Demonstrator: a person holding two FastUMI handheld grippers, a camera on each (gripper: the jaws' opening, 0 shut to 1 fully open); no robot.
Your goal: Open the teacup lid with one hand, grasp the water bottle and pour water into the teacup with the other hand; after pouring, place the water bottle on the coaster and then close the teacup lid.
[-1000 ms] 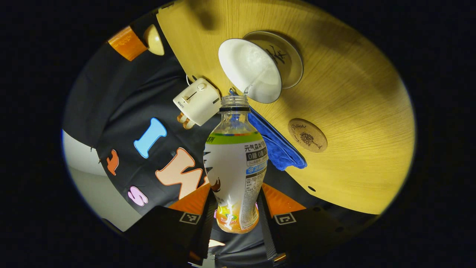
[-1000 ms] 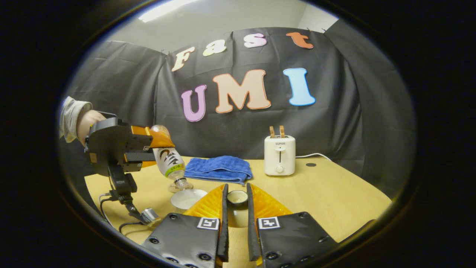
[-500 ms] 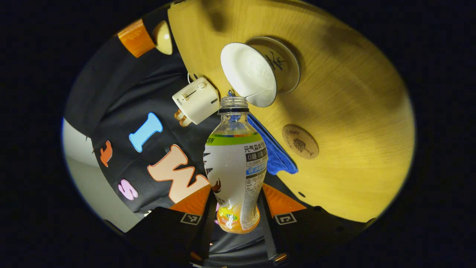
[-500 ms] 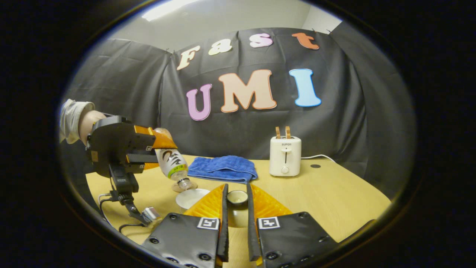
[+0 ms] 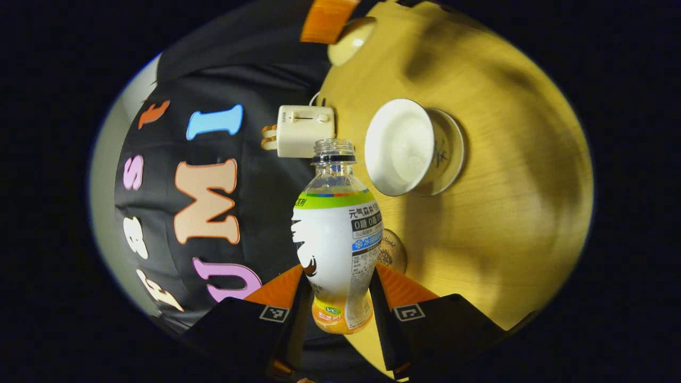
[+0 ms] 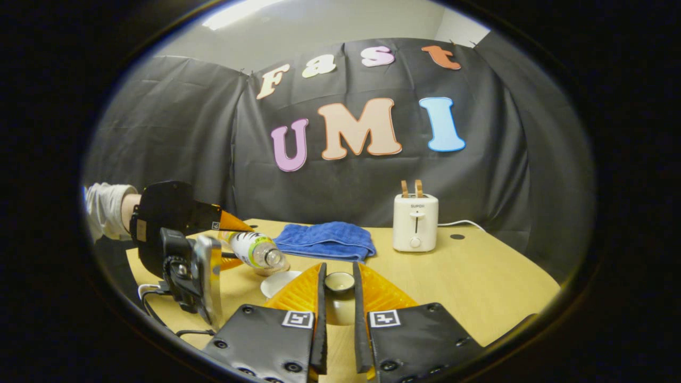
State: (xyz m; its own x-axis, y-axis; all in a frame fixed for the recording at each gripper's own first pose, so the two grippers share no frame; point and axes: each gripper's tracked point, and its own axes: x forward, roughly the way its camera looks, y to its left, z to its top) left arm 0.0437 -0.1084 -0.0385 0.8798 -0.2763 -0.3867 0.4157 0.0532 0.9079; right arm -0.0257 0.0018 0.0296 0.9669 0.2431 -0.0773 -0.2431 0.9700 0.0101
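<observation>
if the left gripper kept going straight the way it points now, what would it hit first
Likely the toaster: the water bottle clamped in the left gripper aims its open mouth at it, with the teacup off to the side. Depth is unclear.

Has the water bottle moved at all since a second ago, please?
Yes. In the right gripper view, the bottle has tipped from mouth-down towards level, beside the blue towel.

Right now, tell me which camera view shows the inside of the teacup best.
The left gripper view: the teacup faces the camera there, its white inside open on its saucer. In the right gripper view the teacup is a low white rim, partly behind that gripper's orange finger, under the water bottle.
</observation>
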